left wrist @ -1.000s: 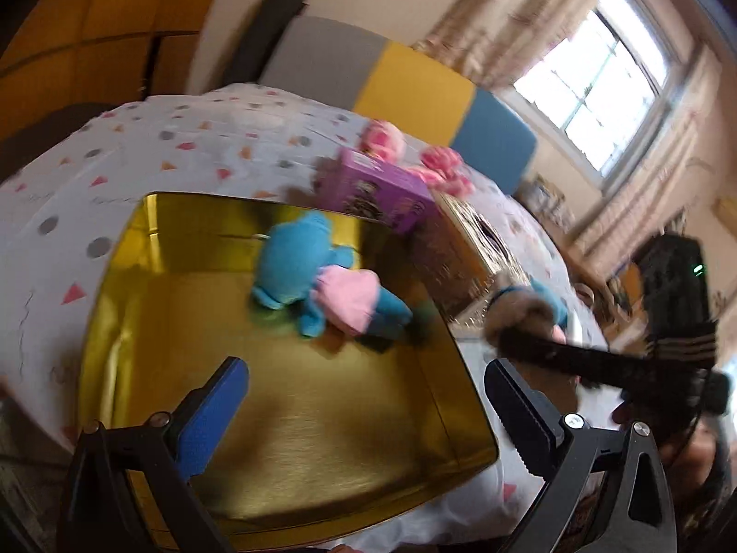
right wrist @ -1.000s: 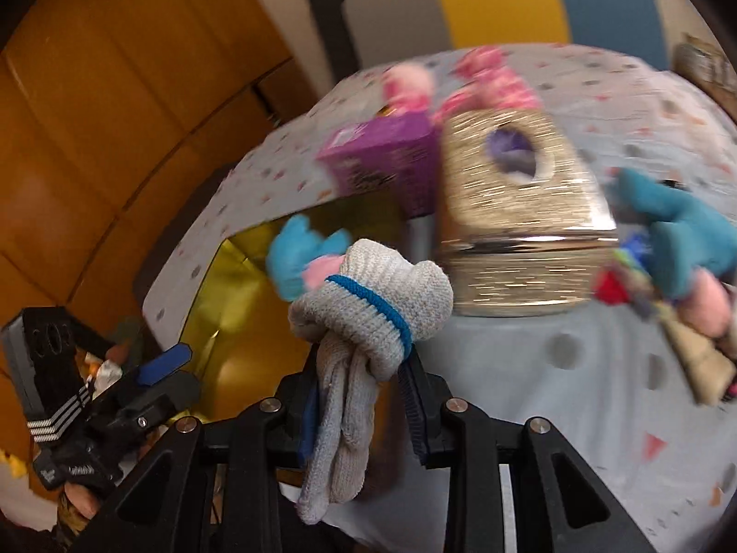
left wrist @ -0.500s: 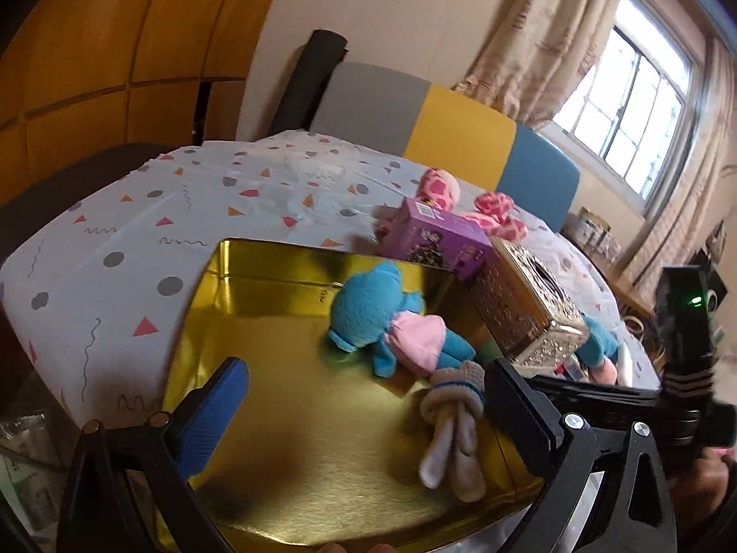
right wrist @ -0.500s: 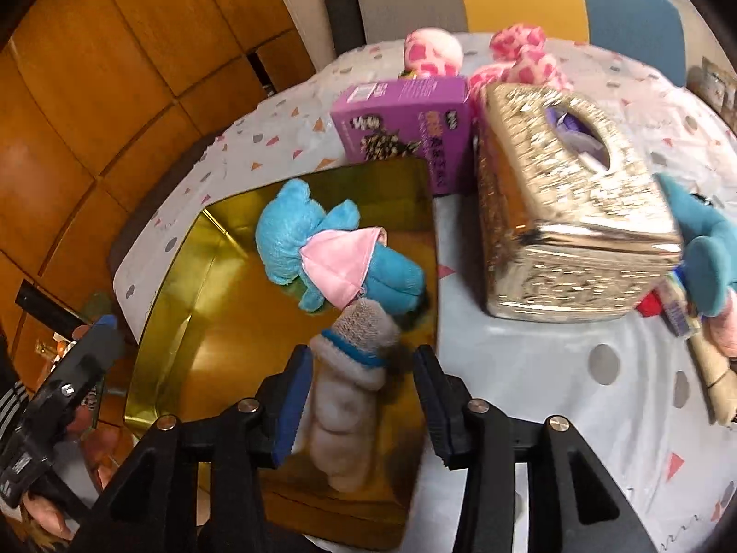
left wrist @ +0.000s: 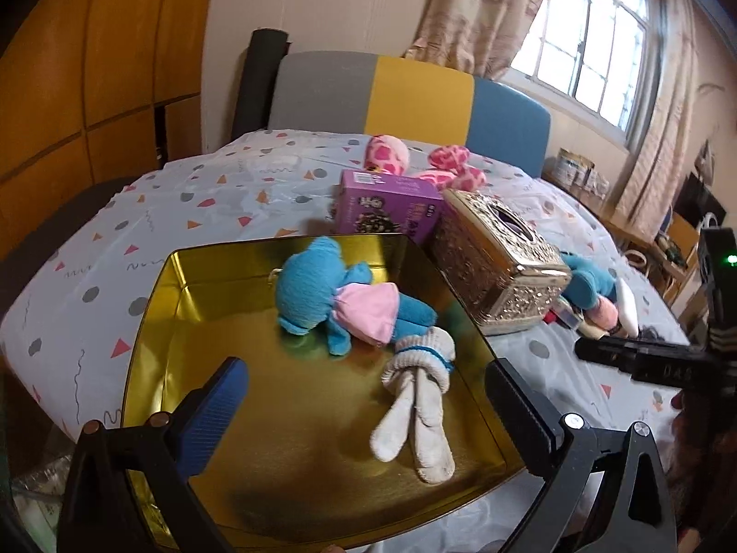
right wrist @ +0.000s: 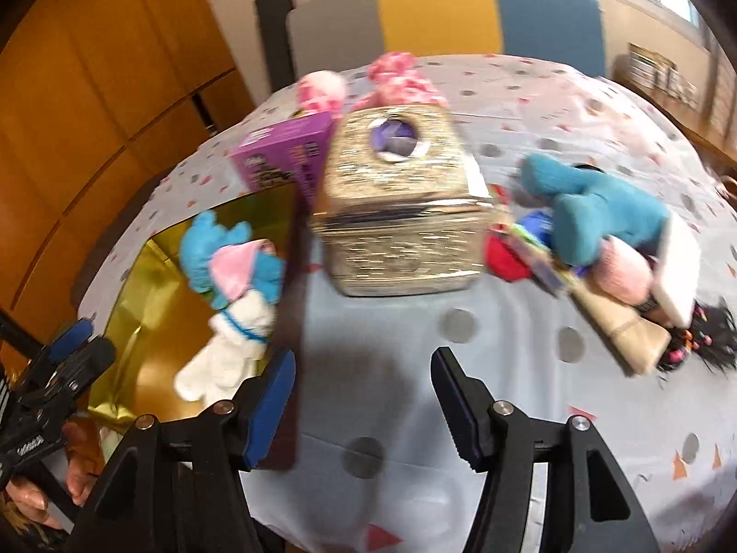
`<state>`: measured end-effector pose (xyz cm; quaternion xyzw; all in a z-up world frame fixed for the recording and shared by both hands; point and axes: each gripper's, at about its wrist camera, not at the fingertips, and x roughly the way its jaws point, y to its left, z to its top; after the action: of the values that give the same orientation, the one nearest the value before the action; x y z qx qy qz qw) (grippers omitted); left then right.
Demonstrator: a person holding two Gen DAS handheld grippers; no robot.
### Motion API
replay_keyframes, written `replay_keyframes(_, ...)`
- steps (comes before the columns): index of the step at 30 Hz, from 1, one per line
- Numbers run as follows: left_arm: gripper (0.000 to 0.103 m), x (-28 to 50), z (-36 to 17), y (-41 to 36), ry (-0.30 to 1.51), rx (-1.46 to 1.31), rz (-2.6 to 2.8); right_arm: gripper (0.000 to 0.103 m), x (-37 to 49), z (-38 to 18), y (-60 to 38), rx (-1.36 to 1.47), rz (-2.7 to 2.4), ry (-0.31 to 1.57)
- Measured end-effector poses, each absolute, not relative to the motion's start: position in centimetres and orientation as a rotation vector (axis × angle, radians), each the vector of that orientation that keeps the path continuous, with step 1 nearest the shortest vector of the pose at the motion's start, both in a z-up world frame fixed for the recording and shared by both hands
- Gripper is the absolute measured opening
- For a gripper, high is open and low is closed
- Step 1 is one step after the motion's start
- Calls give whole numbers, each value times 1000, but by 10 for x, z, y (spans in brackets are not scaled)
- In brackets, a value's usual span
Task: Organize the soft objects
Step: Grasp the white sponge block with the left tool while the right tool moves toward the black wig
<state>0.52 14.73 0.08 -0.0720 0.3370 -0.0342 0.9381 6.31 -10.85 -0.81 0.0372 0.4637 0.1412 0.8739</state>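
A gold tin tray (left wrist: 175,322) (right wrist: 138,304) holds a blue plush with a pink dress (left wrist: 336,299) (right wrist: 225,262) and a rolled grey sock pair with a blue stripe (left wrist: 421,396) (right wrist: 230,345). My left gripper (left wrist: 364,396) hovers open over the tray's near end, nothing between its fingers. My right gripper (right wrist: 364,391) is over the tablecloth right of the tray, its jaws opening and empty. More soft toys lie right of the silver box: a blue plush (right wrist: 599,216) (left wrist: 592,285) and a pink one (right wrist: 622,276). A pink spotted plush (left wrist: 414,161) (right wrist: 368,83) lies at the back.
A silver embossed tissue box (left wrist: 497,262) (right wrist: 400,202) and a purple carton (left wrist: 387,207) (right wrist: 285,156) stand beside the tray. A brush and dark hair ties (right wrist: 691,341) lie at the right. A striped chair back (left wrist: 414,97) is behind the table (right wrist: 506,368).
My right gripper carried the sock pair over the tray, let it go inside, opened and drew back right over the cloth. The left gripper's view tilted up and steadied.
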Motion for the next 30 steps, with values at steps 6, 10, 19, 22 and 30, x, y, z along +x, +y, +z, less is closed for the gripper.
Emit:
replay_keyframes(6, 103, 7, 3, 122, 700, -61, -82, 62, 70, -7, -155, 119, 186, 960)
replay_keyframes(10, 103, 9, 4, 108, 710, -37, -114, 62, 75, 1, -189, 137, 108, 934)
replay_keyframes(19, 103, 16, 10, 75, 716, 22, -169, 62, 87, 14, -263, 189, -65, 858)
replay_keyframes(22, 103, 18, 11, 62, 713, 54, -191, 63, 90, 11, -296, 239, -147, 831)
replay_keyframes(30, 103, 24, 8, 28, 733, 105, -250, 64, 78, -4, -366, 580, -266, 780)
